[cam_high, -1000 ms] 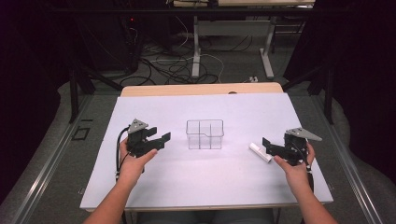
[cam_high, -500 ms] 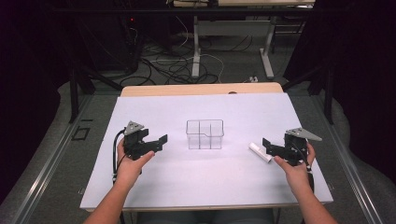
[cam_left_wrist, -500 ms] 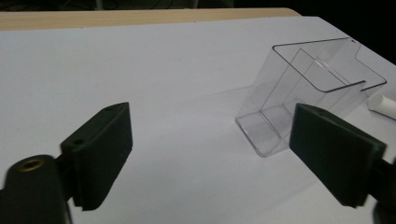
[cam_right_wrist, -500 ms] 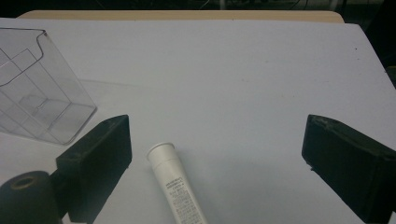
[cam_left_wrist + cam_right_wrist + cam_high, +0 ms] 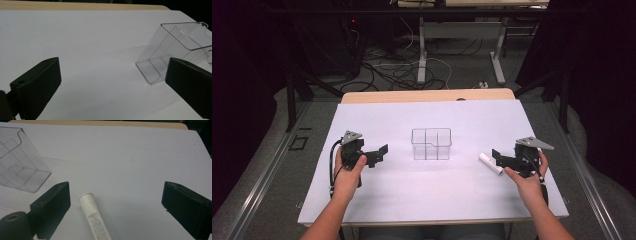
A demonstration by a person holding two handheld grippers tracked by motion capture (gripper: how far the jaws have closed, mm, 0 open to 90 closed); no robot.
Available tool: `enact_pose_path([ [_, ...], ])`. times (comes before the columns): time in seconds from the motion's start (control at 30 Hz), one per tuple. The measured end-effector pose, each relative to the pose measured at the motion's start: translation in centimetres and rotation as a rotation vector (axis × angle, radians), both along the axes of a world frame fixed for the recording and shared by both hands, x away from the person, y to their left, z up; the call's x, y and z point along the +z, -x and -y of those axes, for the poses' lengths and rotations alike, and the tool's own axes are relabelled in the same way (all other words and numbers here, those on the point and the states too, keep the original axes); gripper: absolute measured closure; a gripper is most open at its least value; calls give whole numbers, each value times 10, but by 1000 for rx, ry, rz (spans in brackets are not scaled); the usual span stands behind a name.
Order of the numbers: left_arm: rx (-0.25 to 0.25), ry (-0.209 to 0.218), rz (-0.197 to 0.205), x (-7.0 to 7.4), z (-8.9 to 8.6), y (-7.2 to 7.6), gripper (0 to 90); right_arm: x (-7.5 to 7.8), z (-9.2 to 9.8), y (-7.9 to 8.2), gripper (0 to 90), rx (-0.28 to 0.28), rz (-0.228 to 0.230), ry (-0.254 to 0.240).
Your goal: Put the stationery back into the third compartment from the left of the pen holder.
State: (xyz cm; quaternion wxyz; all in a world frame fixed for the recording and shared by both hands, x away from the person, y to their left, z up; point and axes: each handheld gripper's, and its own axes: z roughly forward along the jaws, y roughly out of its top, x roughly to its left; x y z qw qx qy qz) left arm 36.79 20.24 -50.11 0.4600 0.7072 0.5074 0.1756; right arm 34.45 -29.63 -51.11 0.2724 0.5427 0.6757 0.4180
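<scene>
A clear plastic box with inner dividers [image 5: 431, 144] stands upright in the middle of the white table [image 5: 432, 187]. It also appears at the right of the left gripper view [image 5: 172, 50] and at the upper left of the right gripper view [image 5: 18, 162]. A small white tube [image 5: 490, 163] lies flat to the right of the box. My right gripper [image 5: 500, 157] is open just beside the tube, which lies between its jaws near the left one [image 5: 93, 218]. My left gripper [image 5: 380, 153] is open and holds nothing, left of the box [image 5: 112, 82].
A wooden strip [image 5: 427, 95] runs along the table's far edge. Beyond it on the floor are cables [image 5: 397, 70] and table legs [image 5: 422, 55]. Dark curtains flank both sides.
My left gripper has drawn back to the left, away from the clear box. The right gripper and the tube have stayed where they were.
</scene>
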Motion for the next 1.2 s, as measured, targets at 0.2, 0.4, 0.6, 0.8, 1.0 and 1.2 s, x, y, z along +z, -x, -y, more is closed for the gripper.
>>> enact_pose_path([
  [0.2, -33, -7, 8, 0, 3, 8, 2, 1, -4, -1, 78, 31, -31, 53],
  [0.4, -56, -2, 41, 2, 8, 13, 5, 6, -7, -6, 120, 48, -75, 109],
  [0.6, -49, 6, 31, 0, 7, 12, 8, 11, -8, -12, 178, 86, -97, 145],
  [0.8, -51, 5, 32, -1, 8, 12, 13, 14, -14, -20, 203, 133, -130, 204],
  [1.0, -52, 2, 29, -2, 9, 12, 19, 21, -22, -31, 262, 201, -164, 230],
  [1.2, -50, 0, 25, -3, 8, 12, 20, 28, -29, -39, 300, 254, -206, 257],
])
